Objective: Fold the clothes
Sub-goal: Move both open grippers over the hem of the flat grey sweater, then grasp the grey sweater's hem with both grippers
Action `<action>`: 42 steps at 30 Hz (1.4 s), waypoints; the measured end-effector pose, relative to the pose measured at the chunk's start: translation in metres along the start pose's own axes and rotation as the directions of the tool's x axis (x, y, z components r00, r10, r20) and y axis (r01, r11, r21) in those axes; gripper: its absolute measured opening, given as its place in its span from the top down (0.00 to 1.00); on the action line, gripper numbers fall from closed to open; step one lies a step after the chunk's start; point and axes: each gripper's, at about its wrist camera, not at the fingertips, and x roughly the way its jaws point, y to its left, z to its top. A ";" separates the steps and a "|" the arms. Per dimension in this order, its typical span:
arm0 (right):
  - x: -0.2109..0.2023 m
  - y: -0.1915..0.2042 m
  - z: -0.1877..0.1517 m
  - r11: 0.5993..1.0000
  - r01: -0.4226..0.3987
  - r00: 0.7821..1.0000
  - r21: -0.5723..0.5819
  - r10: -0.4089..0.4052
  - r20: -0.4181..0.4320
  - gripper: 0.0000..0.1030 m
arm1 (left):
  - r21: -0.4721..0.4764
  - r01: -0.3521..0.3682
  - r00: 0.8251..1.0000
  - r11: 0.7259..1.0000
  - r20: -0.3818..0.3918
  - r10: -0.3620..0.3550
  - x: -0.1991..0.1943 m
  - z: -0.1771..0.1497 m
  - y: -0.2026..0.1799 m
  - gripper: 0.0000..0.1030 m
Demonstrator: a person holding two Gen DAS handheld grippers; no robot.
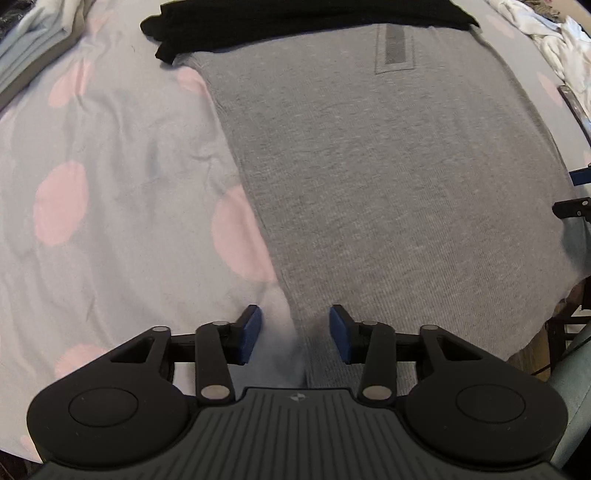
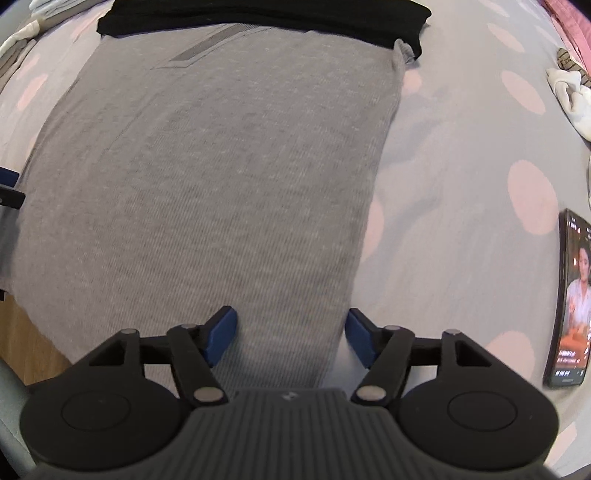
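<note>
Left gripper and right gripper: fingers apart, each pair straddling 1 side edge of the grey garment, gripping nothing.

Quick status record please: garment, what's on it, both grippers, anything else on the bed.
garment: grey garment spread flat on the spotted sheet
on top: black garment across its far end
left gripper: open, straddling the grey garment's left edge
right gripper: open, straddling its right edge
grip: none visible yet
other: phone, screen lit, on the sheet to the right
</note>
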 end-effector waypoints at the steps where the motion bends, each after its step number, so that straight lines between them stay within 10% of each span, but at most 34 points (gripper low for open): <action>1: -0.002 0.000 -0.001 1.000 -0.007 1.000 0.004 0.007 0.006 0.48 | 0.001 0.005 1.000 1.000 0.009 -0.005 -0.001 -0.001 0.000 0.77; 4: -0.010 0.001 -0.001 1.000 -0.014 0.999 0.015 0.014 0.041 0.90 | -0.007 0.032 0.999 0.999 0.040 -0.032 -0.007 -0.004 0.002 0.98; 12: -0.046 -0.012 0.010 0.996 -0.024 0.980 0.086 0.006 0.199 0.92 | -0.094 0.094 0.980 0.991 0.184 -0.076 -0.041 -0.006 0.024 0.99; 24: -0.023 -0.033 0.039 0.992 0.039 0.959 0.116 -0.069 0.274 0.90 | -0.143 0.003 0.967 0.990 0.253 0.033 -0.028 0.016 0.035 0.97; 27: -0.025 -0.032 0.034 0.989 0.085 0.944 0.120 -0.119 0.309 0.67 | -0.127 -0.045 0.957 0.991 0.280 0.079 -0.031 0.013 0.031 0.88; 36: -0.050 -0.019 0.018 0.992 0.122 0.878 -0.012 -0.103 0.468 0.58 | -0.005 -0.211 0.841 0.978 0.509 0.184 -0.055 -0.005 0.004 0.51; 42: -0.052 0.029 -0.001 0.932 0.156 0.899 -0.328 0.004 0.439 0.48 | 0.303 -0.227 0.888 0.925 0.455 0.069 -0.051 -0.019 -0.038 0.51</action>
